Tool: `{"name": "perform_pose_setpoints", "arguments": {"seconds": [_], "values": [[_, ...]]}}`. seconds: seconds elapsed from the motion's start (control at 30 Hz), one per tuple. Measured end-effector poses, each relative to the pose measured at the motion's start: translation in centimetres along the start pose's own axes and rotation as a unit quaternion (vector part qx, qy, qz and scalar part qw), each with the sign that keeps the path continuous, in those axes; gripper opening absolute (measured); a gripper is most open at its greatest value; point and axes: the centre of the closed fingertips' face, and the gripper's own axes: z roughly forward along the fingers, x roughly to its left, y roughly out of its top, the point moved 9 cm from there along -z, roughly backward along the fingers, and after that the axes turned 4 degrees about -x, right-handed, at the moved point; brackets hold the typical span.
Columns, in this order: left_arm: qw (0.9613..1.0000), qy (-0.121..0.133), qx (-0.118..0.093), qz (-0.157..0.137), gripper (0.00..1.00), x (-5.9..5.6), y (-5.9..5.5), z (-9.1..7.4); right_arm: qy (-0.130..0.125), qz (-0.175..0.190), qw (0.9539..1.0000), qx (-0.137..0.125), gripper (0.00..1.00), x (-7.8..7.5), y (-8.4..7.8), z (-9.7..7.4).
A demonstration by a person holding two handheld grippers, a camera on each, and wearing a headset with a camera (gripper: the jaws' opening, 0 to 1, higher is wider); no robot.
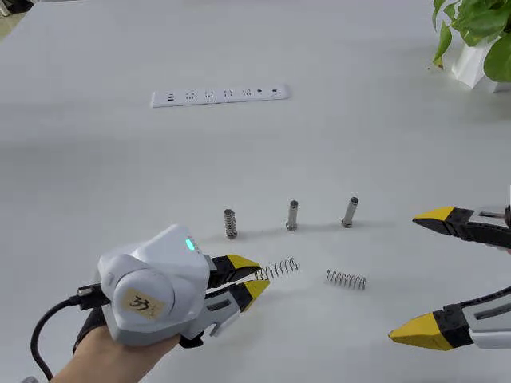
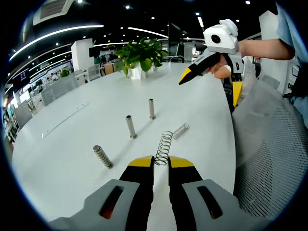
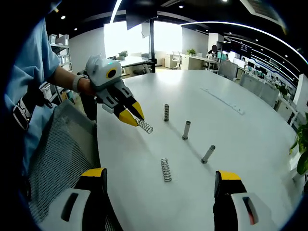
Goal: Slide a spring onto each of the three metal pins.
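Observation:
Three metal pins stand in a row on the white table. The left pin [image 1: 230, 224] wears a spring; the middle pin [image 1: 292, 215] and right pin [image 1: 350, 212] are bare. My left gripper [image 1: 257, 276] is shut on the end of a spring [image 1: 279, 269], held just above the table in front of the pins, also seen as the spring [image 2: 163, 147] between the yellow tips. Another spring [image 1: 346, 279] lies flat on the table to the right, the loose spring [image 3: 165, 170]. My right gripper [image 1: 423, 275] hangs wide open at the right, holding nothing.
A white power strip [image 1: 219, 95] lies further back on the table. A potted plant [image 1: 477, 36] stands at the far right corner. A mesh chair [image 3: 57, 154] sits by the table's near edge.

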Motion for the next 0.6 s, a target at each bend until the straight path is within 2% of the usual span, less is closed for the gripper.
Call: {"name": "perform_pose_setpoints", "arguments": {"seconds": [0.23,0.6], "values": [[0.9998,-0.003,-0.019,-0.002,0.07,-0.6,1.1,-0.6,0.024,-0.026,0.9994,-0.008,0.90,-0.1,1.9,0.6],[0.9992,-0.013,-0.037,0.000,0.07,-1.8,1.8,-0.9,0.065,-0.056,0.9961,-0.020,0.77,0.2,4.4,1.5]]}}
